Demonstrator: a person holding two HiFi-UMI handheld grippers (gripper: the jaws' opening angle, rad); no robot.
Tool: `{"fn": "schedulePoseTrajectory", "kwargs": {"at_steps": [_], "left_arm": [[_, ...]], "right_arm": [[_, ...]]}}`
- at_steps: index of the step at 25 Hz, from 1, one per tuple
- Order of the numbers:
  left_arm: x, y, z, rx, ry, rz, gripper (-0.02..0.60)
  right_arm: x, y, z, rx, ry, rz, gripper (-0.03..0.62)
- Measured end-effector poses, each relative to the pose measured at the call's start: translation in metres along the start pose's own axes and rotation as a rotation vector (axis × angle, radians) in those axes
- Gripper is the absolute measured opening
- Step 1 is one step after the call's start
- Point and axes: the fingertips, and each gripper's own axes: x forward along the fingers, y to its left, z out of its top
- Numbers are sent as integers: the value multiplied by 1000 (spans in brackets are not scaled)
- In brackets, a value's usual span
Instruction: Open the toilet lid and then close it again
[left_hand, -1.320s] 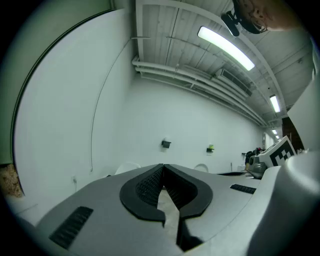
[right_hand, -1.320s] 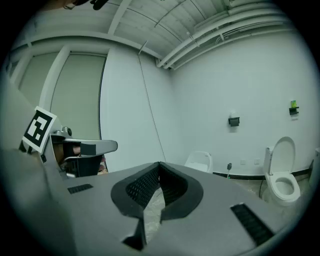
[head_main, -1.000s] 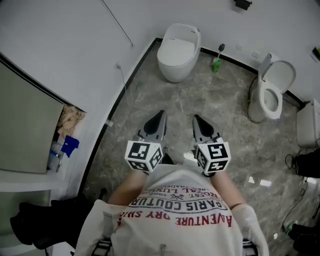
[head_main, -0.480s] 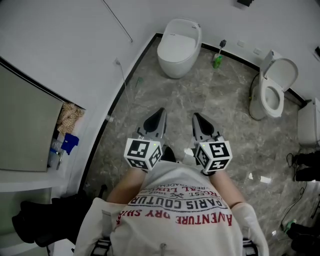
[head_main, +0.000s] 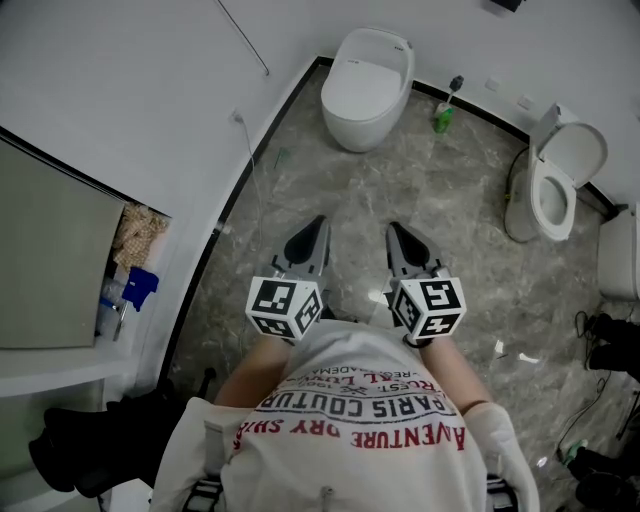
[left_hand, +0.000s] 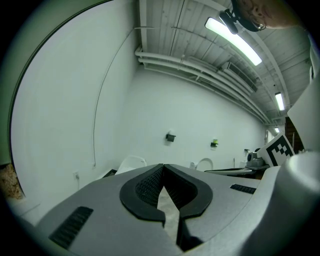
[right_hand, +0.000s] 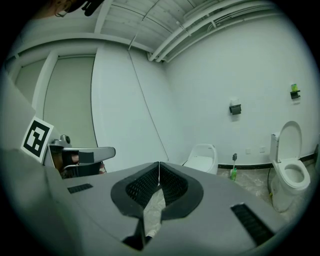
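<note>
A white toilet (head_main: 365, 85) with its lid down stands against the far wall; in the right gripper view this toilet (right_hand: 202, 156) is ahead, a good way off. A second toilet (head_main: 555, 190) with its lid raised stands at the right. My left gripper (head_main: 316, 224) and right gripper (head_main: 395, 230) are held side by side in front of the person's shirt, pointing over the marble floor. Both are shut with nothing between the jaws. In the left gripper view the left gripper (left_hand: 162, 166) has its tips together; the right gripper (right_hand: 159, 164) does too.
A toilet brush and green bottle (head_main: 443, 115) stand between the two toilets. A cabinet (head_main: 60, 260) with a blue item (head_main: 140, 285) lines the left wall. A white box (head_main: 622, 255), dark shoes (head_main: 610, 355) and cables lie at the right; a black bag (head_main: 100, 440) at the bottom left.
Both toilets sit slightly higher and further right in the head view, as the view has shifted. The grippers keep their side-by-side pose, both still shut.
</note>
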Motion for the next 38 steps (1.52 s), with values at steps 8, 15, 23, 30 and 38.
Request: {"fn": "schedulePoseTrajectory", "kwargs": {"at_steps": [8, 15, 23, 30, 38], "left_arm": [[49, 92, 28, -29, -6, -9, 8], [105, 196, 68, -41, 2, -62, 8], [162, 308, 97, -37, 25, -107, 8], [205, 369, 92, -38, 63, -104, 8], [300, 387, 84, -28, 124, -99, 8]], "right_arm": [[99, 10, 28, -33, 4, -22, 15], [210, 24, 64, -34, 3, -75, 15], [330, 42, 83, -4, 24, -130, 15], [394, 37, 87, 23, 46, -155, 15], [455, -41, 91, 44, 77, -197, 15]]}}
